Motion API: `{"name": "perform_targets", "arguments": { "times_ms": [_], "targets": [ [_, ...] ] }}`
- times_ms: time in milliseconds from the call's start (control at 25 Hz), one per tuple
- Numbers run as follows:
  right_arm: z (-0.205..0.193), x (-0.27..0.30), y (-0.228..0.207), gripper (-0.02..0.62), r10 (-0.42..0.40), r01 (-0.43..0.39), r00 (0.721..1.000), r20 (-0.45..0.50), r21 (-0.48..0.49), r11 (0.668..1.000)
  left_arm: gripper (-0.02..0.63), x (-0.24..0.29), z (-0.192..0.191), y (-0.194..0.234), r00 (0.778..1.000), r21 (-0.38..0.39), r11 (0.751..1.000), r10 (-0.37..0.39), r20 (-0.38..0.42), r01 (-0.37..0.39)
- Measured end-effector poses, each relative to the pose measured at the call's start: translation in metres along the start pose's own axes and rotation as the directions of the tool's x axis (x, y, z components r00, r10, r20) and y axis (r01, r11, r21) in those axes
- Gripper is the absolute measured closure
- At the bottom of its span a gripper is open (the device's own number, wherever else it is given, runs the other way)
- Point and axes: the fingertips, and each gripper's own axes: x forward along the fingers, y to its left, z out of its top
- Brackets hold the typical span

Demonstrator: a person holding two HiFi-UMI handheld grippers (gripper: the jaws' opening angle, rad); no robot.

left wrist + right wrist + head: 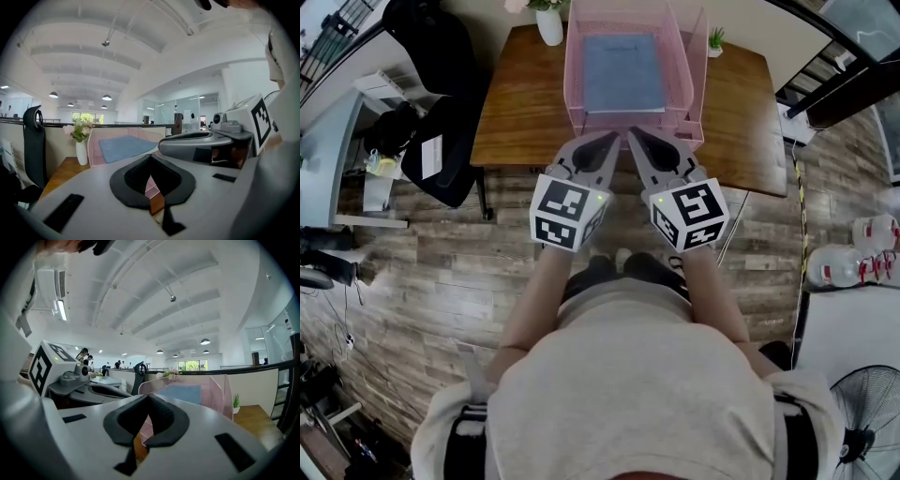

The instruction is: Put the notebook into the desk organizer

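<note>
Head view, item one: notebook [623, 73] lies flat inside the pink desk organizer [695, 66], on the table [520, 112]. Item two: left gripper [613, 140] and right gripper [634, 135], both with jaws together on nothing, tips angled toward each other just before the organizer's front lip. Hazard: any forward drift from you would likely knock that light tray back toward the vase [549, 24]. Pose: your forearms reach out side by side, grippers near level.

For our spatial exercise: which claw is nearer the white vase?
Left. Left claw: in front of the organizer, on the side toward the white vase. Right claw: beside it, farther off.
</note>
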Motion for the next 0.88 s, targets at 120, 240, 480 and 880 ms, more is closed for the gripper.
{"name": "perform_targets", "arguments": {
  "times_ms": [120,240,480,880],
  "targets": [
    [-0.0012,-0.0012,0.0001,0.586,0.007,-0.007,1.000,0.001,0.020,1.000,0.595,-0.0010,-0.0030,0.0008,1.000,-0.038,0.999,-0.004,-0.008,0.003],
    [-0.0023,0.0002,0.0010,0.586,0.012,-0.012,1.000,-0.004,0.028,1.000,0.595,-0.0012,-0.0049,0.0036,1.000,-0.048,0.999,0.000,-0.010,-0.001],
    [-0.0073,0.0002,0.0025,0.586,0.027,-0.026,1.000,-0.012,0.053,0.998,0.595,0.0007,-0.0050,0.0040,1.000,-0.052,0.999,-0.002,-0.011,0.001],
    [-0.0046,-0.0009,0.0016,0.586,-0.001,0.001,1.000,-0.015,-0.013,1.000,0.595,0.0010,-0.0038,0.0055,1.000,-0.090,0.996,-0.001,0.003,0.001]
  ]
}}
